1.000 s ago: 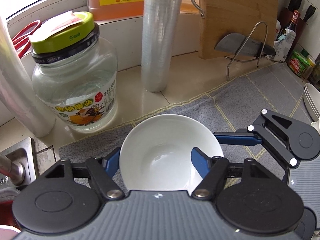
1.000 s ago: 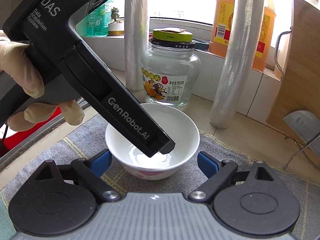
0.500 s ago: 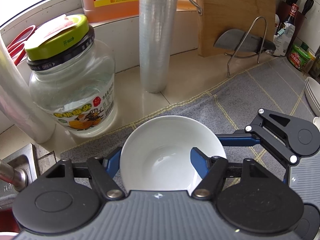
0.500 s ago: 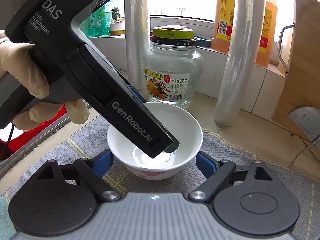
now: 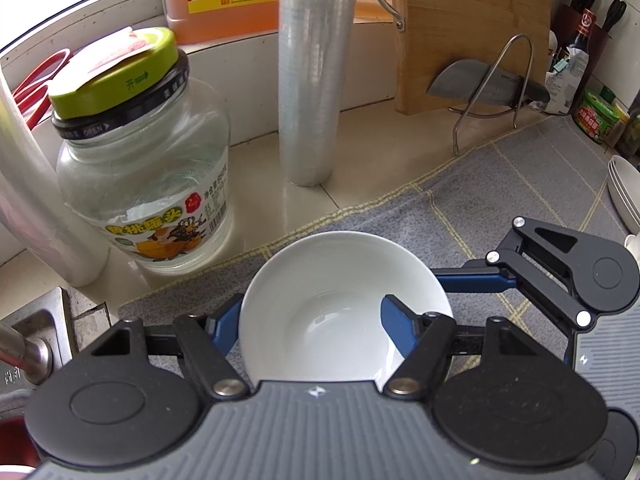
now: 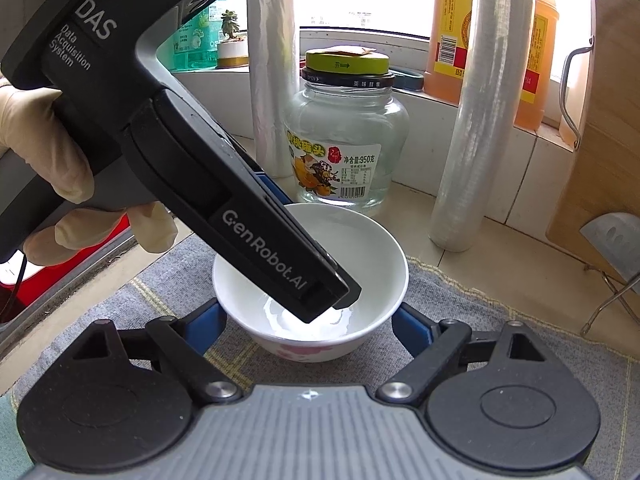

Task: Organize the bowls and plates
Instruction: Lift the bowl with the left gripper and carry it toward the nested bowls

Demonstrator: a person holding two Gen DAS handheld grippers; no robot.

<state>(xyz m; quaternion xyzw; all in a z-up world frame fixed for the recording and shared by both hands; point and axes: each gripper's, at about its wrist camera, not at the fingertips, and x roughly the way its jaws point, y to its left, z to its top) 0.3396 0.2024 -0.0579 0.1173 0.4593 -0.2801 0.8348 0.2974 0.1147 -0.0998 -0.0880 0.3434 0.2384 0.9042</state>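
A white bowl (image 5: 332, 280) stands on a grey mat (image 5: 520, 200) in front of a glass jar. My left gripper (image 5: 308, 324) is shut on its wall, with one blue finger (image 5: 394, 320) inside the bowl and the other outside its left side. In the right wrist view that gripper (image 6: 332, 296) reaches down into the bowl (image 6: 376, 256), held by a gloved hand (image 6: 40, 152). My right gripper (image 6: 308, 328) is open. Its blue fingers stand on either side of the bowl's base, and one finger (image 5: 472, 282) shows to the right of the bowl in the left wrist view.
Behind the bowl stand a glass jar with a green lid (image 5: 148, 168) and rolls of cling film (image 5: 308, 80). A cutting board (image 5: 472, 32) and a cleaver (image 5: 480, 86) lean in a wire rack. Stacked white plates (image 5: 624, 196) sit at the right edge, and a sink (image 5: 36, 320) lies at the left.
Almost nothing. Both views have shifted very slightly, and the bowl keeps its place on the mat between both grippers.
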